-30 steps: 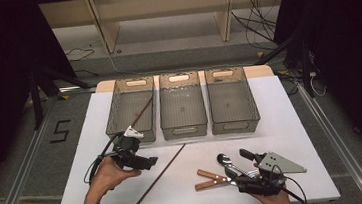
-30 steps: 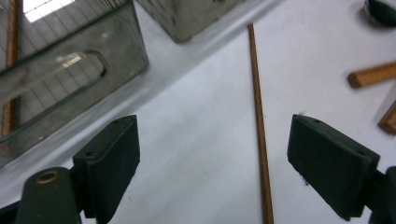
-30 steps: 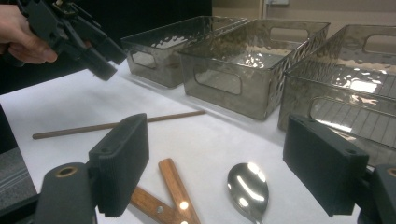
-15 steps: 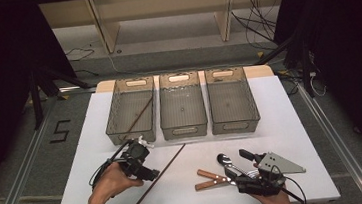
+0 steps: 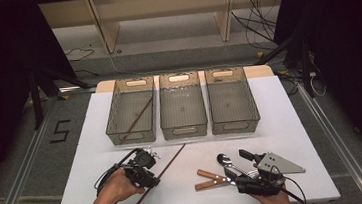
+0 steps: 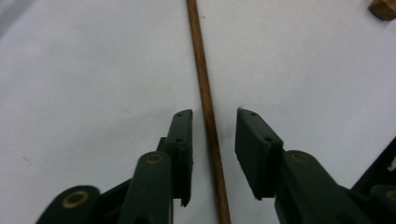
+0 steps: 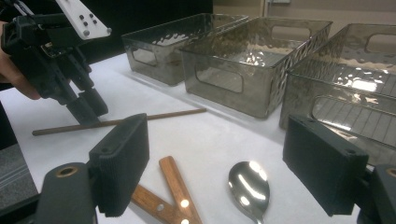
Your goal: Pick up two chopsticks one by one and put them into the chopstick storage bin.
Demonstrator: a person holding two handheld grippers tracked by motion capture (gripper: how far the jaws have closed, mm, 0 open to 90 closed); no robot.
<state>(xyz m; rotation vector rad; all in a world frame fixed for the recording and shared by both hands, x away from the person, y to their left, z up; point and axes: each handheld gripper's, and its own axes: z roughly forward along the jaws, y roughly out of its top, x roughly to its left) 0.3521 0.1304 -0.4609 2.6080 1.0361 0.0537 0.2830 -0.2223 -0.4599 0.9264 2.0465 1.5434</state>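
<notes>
A long brown chopstick [image 5: 162, 173] lies slantwise on the white table [image 5: 281, 117]. My left gripper [image 5: 152, 180] points down over its lower half. In the left gripper view the chopstick [image 6: 205, 102] runs between the two pads, with a gap on each side. The left gripper [image 6: 214, 116] has just been closing and is still open around the stick. My right gripper [image 5: 238, 167] rests near the front right edge, wide open with nothing between its pads. Ahead of the right gripper [image 7: 224, 149] lie a metal spoon [image 7: 249, 186] and two wooden-handled utensils [image 7: 173, 191].
Three clear bins stand in a row at the back: left bin [image 5: 115, 113], middle bin [image 5: 184, 130], right bin [image 5: 235, 126]. A second chopstick [image 5: 138, 117] lies in the left bin. The spoon [image 5: 223, 159] and wooden handles [image 5: 211, 178] sit beside the right gripper.
The left hand has come down and toward the front right, onto the chopstick. Its jaws have narrowed around the stick. The right gripper has stayed put.
</notes>
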